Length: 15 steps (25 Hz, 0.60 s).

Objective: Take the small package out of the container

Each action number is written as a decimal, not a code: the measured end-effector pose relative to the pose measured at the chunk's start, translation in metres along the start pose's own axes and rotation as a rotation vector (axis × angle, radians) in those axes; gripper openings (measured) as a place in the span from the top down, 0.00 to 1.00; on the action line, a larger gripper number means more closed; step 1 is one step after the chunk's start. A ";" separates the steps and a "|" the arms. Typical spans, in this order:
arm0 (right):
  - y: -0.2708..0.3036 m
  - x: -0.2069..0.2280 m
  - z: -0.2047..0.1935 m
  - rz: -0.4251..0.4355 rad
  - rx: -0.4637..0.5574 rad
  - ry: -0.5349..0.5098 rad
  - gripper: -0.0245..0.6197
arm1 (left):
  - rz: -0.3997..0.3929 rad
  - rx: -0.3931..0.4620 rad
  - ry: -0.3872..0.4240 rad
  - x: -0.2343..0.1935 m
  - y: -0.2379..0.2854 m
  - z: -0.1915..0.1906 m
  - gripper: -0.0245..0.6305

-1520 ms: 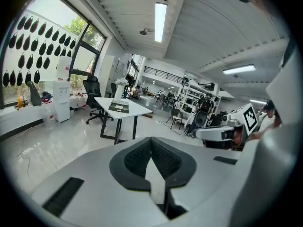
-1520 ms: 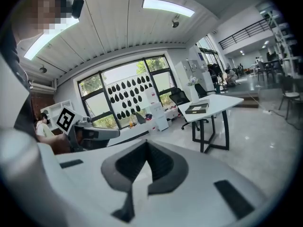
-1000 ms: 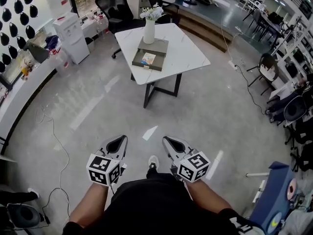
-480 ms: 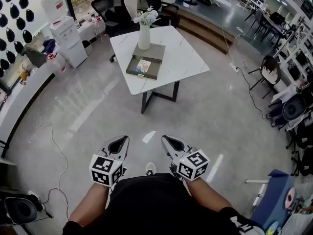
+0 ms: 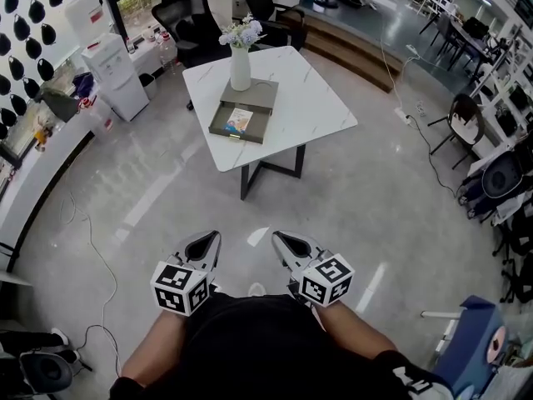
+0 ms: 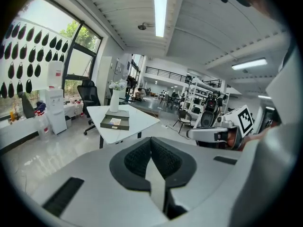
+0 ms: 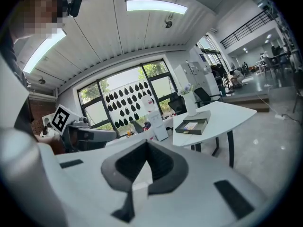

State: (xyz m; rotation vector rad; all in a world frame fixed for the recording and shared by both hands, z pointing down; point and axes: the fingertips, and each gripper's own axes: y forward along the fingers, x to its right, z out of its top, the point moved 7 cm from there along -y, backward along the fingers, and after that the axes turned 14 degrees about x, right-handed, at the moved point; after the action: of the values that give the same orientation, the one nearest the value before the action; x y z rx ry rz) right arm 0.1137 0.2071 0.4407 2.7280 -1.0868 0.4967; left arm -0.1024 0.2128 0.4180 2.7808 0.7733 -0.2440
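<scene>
A dark shallow tray, the container (image 5: 239, 120), lies on a white table (image 5: 283, 107) some way ahead of me. A small light package (image 5: 239, 121) with blue and orange print rests inside it. The same container (image 6: 114, 122) (image 7: 191, 126) shows far off in both gripper views. My left gripper (image 5: 205, 242) and right gripper (image 5: 283, 240) hang close to my body, above the floor, far short of the table. Both are shut with nothing between the jaws.
A white vase of flowers (image 5: 239, 58) stands on the table just behind the tray. Black office chairs (image 5: 193, 17) stand beyond the table. A water dispenser (image 5: 116, 67) stands at the left wall and a cable (image 5: 92, 248) trails over the grey floor.
The table with the tray has drifted left and slightly lower in the head view as I walk toward it. Both grippers stay shut at my body.
</scene>
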 end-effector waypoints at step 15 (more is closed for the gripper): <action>0.029 0.026 -0.006 0.011 -0.039 0.009 0.96 | 0.007 -0.041 -0.017 -0.026 0.035 -0.010 0.96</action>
State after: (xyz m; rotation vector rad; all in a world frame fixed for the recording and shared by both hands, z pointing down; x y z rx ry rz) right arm 0.1099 0.1713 0.4564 2.6856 -1.0975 0.4837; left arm -0.1051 0.1739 0.4403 2.7394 0.7556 -0.2479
